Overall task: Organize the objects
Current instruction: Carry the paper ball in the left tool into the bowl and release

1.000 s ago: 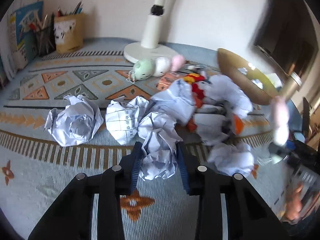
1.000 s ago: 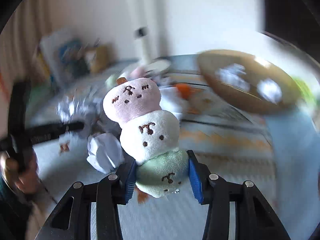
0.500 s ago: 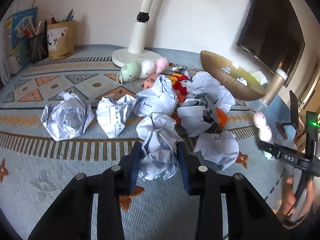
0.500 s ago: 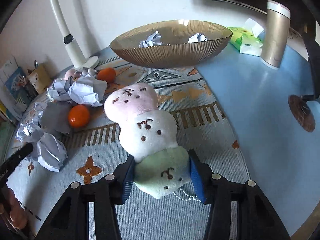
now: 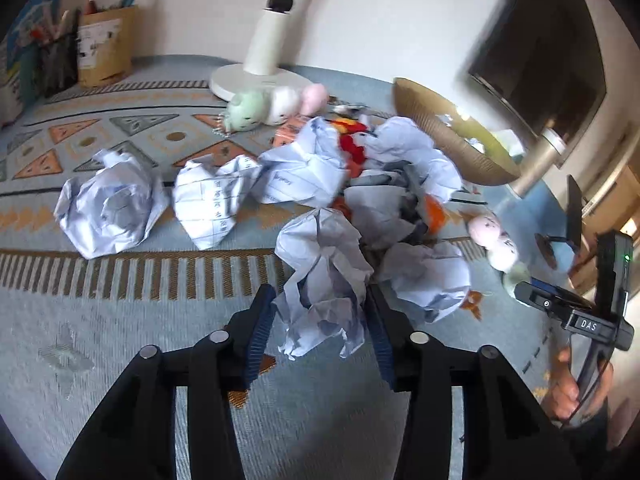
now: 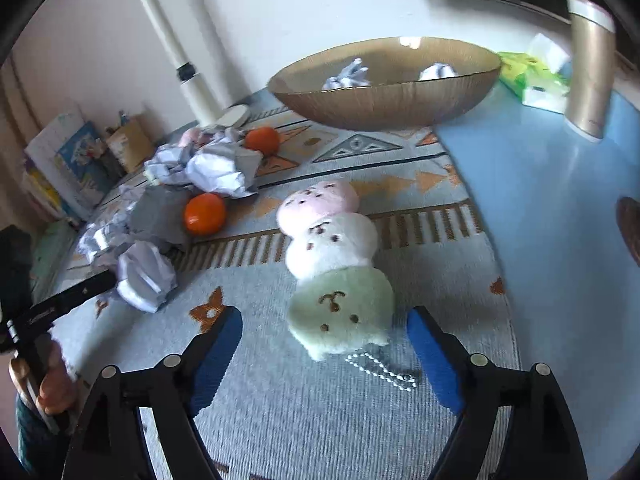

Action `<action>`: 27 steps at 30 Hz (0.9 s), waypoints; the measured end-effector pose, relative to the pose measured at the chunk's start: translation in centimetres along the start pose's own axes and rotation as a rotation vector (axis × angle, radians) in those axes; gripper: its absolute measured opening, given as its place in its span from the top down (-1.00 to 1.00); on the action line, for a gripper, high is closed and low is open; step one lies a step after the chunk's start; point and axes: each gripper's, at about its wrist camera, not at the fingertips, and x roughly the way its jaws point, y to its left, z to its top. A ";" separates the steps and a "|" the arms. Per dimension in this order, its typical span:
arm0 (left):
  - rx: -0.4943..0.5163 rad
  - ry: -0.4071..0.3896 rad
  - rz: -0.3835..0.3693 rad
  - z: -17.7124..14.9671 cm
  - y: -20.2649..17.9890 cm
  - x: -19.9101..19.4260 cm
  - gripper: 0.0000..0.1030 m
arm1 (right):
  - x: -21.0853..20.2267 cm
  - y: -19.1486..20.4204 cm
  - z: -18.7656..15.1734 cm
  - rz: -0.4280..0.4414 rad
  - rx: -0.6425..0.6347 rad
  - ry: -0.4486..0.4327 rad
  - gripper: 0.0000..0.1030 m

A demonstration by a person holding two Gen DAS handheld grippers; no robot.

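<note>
My left gripper [image 5: 320,316] is shut on a crumpled paper ball [image 5: 324,280] at the near side of a paper pile [image 5: 360,184]. My right gripper [image 6: 324,332] is open, its blue pads either side of a three-ball plush toy [image 6: 336,264], pink, white and green, which lies on the patterned mat with its bead chain [image 6: 380,368] toward me. The toy also shows in the left wrist view [image 5: 496,244]. A second similar plush [image 5: 276,106] lies by the lamp base. A gold bowl [image 6: 384,92] holds two paper balls.
Two oranges [image 6: 204,214] [image 6: 262,140] sit among crumpled papers. A white lamp base [image 5: 256,80] and a pencil holder [image 5: 104,46] stand at the back. A gold tumbler [image 6: 588,68] and a tissue pack [image 6: 532,76] stand on the blue tabletop at right.
My right gripper has opened and let go of the plush toy, which now lies on the mat. My left gripper still holds its paper ball.
</note>
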 end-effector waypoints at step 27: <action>0.266 -0.146 -0.021 16.5 -17.0 1.5 0.37 | -7.6 -2.8 15.5 -0.040 0.069 -0.296 0.12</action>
